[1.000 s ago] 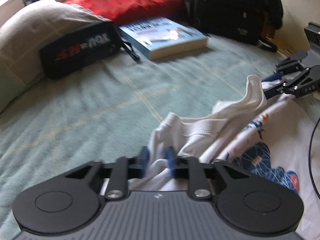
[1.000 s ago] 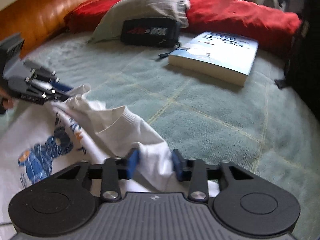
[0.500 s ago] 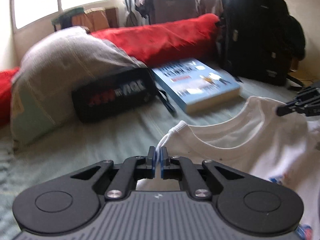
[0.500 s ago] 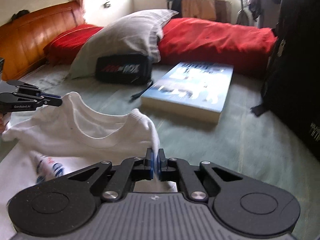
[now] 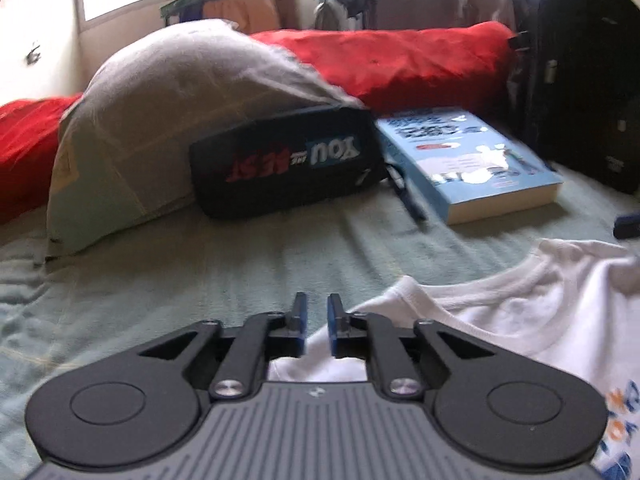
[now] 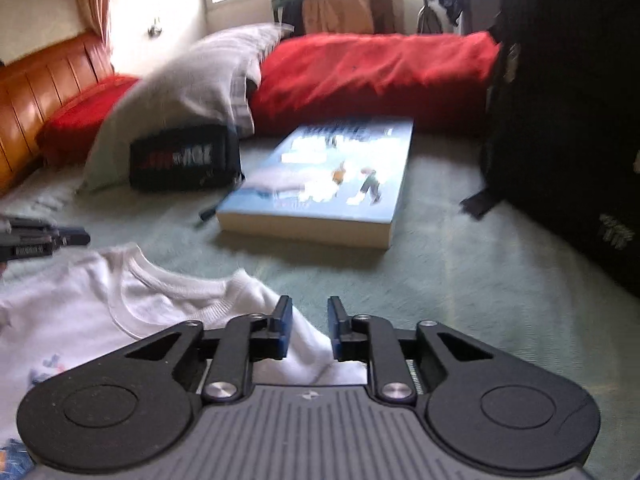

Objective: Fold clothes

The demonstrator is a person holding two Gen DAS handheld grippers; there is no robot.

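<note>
Now the shirt point(image 5: 532, 320) lies spread on the bed point(image 5: 200, 272), both claws, left point(image 5: 316, 326) and right point(image 6: 308, 326), opening, released at its shoulders; next likely regrasp a side to fold

We let go of the shirt

Our left gripper point(image 5: 316, 322) and right gripper point(image 6: 307, 326), clamped on the white shirt's point(image 5: 540, 312) shoulders half a second ago, are opening; it lies on the bed.
</note>
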